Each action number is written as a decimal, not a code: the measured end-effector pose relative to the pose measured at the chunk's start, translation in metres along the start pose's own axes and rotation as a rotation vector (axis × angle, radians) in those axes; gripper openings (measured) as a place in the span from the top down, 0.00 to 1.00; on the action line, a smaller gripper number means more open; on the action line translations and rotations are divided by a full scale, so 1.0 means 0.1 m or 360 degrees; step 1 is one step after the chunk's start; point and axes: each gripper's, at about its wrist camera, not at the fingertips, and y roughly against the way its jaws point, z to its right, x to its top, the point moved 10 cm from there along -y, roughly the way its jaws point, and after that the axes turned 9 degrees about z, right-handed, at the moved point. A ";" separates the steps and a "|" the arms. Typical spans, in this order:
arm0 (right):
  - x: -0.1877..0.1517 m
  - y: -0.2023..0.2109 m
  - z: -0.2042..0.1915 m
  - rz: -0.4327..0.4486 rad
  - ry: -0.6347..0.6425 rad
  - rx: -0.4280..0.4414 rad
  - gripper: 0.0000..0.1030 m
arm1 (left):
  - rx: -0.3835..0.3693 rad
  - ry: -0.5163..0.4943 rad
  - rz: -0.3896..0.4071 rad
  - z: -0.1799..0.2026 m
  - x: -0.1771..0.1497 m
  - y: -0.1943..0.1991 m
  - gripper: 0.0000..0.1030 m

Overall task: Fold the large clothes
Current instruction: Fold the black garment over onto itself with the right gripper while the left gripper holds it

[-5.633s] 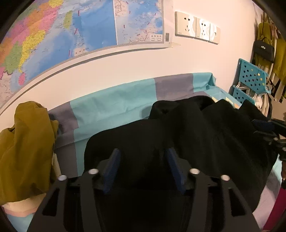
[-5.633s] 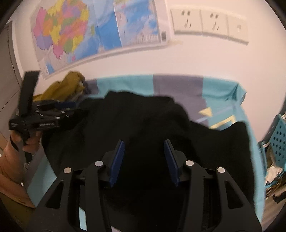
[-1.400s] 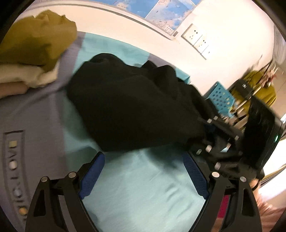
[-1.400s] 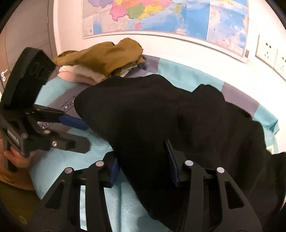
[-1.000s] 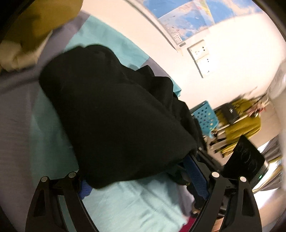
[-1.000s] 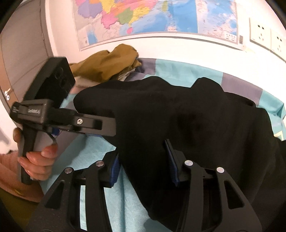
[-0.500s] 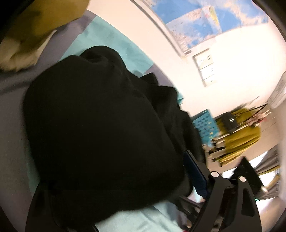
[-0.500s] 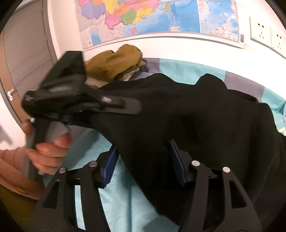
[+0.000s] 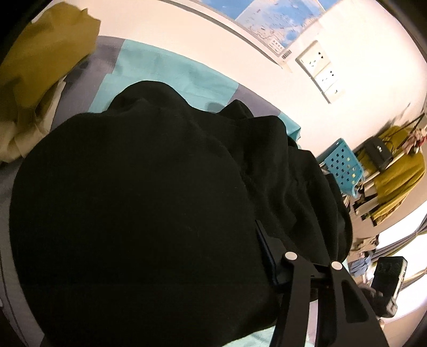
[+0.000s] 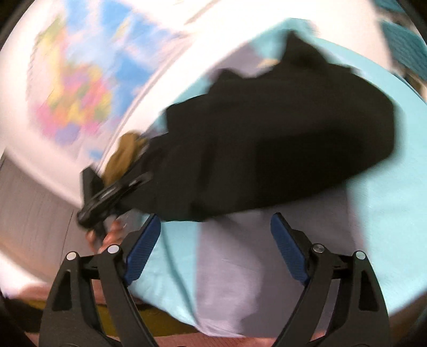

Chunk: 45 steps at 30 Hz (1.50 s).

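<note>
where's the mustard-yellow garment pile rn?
In the left wrist view the crumpled mustard-yellow garment pile sits upper left, on the teal-and-grey bedsheet by the white wall, just beyond the big black garment.

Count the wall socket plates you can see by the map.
3, in a slanting row on the wall right of the map in the left wrist view: upper, middle, lower. The blurred right wrist view shows none; more may be hidden.
</note>
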 end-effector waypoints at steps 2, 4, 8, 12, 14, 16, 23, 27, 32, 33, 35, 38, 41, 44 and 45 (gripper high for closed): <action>0.06 0.02 0.14 0.0048 -0.0055 -0.0061 0.20 | 0.0008 -0.0013 -0.0003 -0.04 0.00 0.02 0.48; 0.16 0.03 0.20 0.0114 -0.0089 -0.0081 0.20 | 0.0015 -0.0028 -0.0006 -0.05 0.00 0.03 0.48; 0.32 -0.10 0.22 0.0209 -0.0089 -0.0169 0.16 | 0.0007 -0.0041 -0.0016 -0.05 -0.01 0.03 0.48; 0.47 -0.21 0.24 0.0348 -0.0065 -0.0250 0.15 | 0.0014 -0.0060 -0.0013 -0.04 0.00 0.03 0.47; 0.50 -0.22 0.28 0.0397 -0.0035 -0.0282 0.14 | 0.0013 -0.0061 -0.0015 -0.05 0.00 0.02 0.45; 0.57 -0.26 0.28 0.0464 -0.0044 -0.0306 0.14 | 0.0017 -0.0060 -0.0015 -0.06 0.00 0.03 0.44; 0.73 -0.40 0.20 0.0495 -0.0099 -0.0162 0.14 | 0.0100 -0.0120 -0.0004 -0.05 0.00 0.03 0.39; 0.77 -0.45 0.20 0.0465 -0.0085 -0.0143 0.15 | 0.0175 -0.0173 0.0018 -0.05 0.01 0.02 0.31; 0.80 -0.57 0.14 0.0452 -0.0001 -0.0221 0.05 | 0.0241 -0.0206 0.0023 -0.08 0.02 -0.04 0.21; 0.80 -0.60 0.14 0.0450 0.0015 -0.0236 0.05 | 0.0245 -0.0208 0.0024 -0.09 0.02 -0.05 0.21; 0.80 -0.62 0.14 0.0459 0.0025 -0.0247 0.05 | 0.0253 -0.0220 0.0025 -0.10 0.03 -0.05 0.20; 0.82 -0.62 0.19 0.0449 0.0007 -0.0257 0.26 | 0.0269 -0.0217 0.0032 -0.09 0.05 -0.06 0.19; 0.84 -0.56 0.33 0.0428 -0.0104 -0.0197 0.57 | 0.0299 -0.0197 0.0044 -0.08 0.06 -0.07 0.19; 0.84 -0.55 0.37 0.0405 -0.0155 -0.0120 0.56 | 0.0318 -0.0218 0.0049 -0.07 0.07 -0.08 0.19; 0.85 -0.57 0.35 0.0401 -0.0140 -0.0118 0.55 | 0.0322 -0.0220 0.0050 -0.07 0.07 -0.08 0.19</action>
